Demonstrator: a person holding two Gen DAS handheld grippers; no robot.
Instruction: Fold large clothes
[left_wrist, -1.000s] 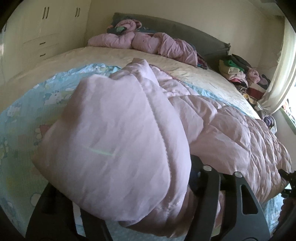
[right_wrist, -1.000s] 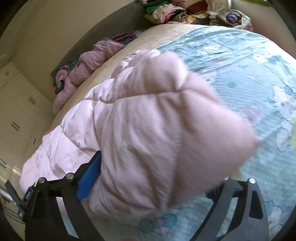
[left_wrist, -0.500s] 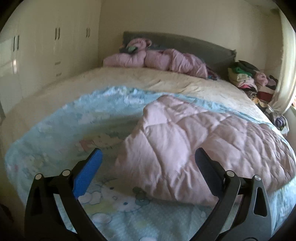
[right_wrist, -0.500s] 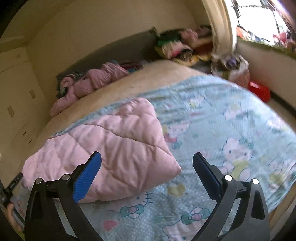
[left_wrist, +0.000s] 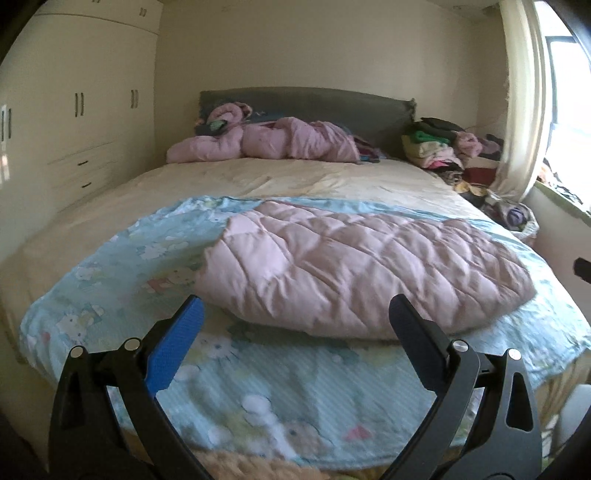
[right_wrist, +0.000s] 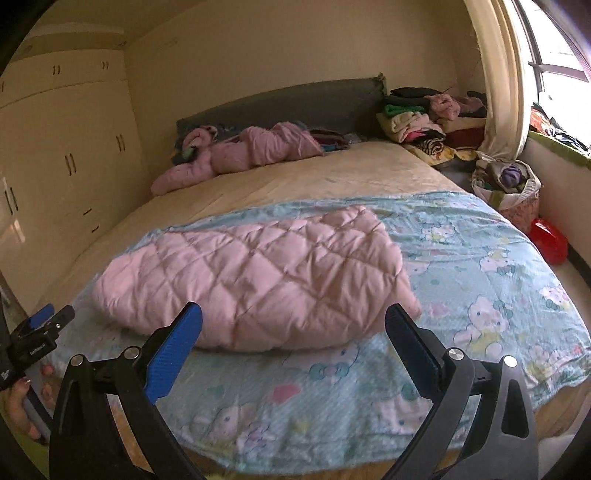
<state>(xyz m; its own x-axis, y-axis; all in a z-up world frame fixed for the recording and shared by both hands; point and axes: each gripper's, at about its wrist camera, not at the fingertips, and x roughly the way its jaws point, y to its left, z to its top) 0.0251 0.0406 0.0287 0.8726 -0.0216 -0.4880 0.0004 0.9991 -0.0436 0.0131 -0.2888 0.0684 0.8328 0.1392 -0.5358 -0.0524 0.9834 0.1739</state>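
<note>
Looking at the pink quilted coat (left_wrist: 354, 273), I see it lying folded into a puffy slab on the cartoon-print blue sheet (left_wrist: 258, 398), toward the foot of the bed. I judge it light for its bulk, soft and springy: padded fill that will puff back up and let a fold creep open, with a smooth shell that may slide on itself. I would take hold at a seamed edge or corner of the coat, pinching through both layers, not at the fat middle where the pads would only squash air.

My left gripper (left_wrist: 295, 317) hangs just short of the coat's near edge, jaws spread wide, holding nothing. My right gripper (right_wrist: 293, 321) sits likewise at the coat's near edge, fully open and empty.

Beyond the coat, by the grey headboard (left_wrist: 306, 107), lies a heap of more pink clothing (left_wrist: 266, 142).
</note>
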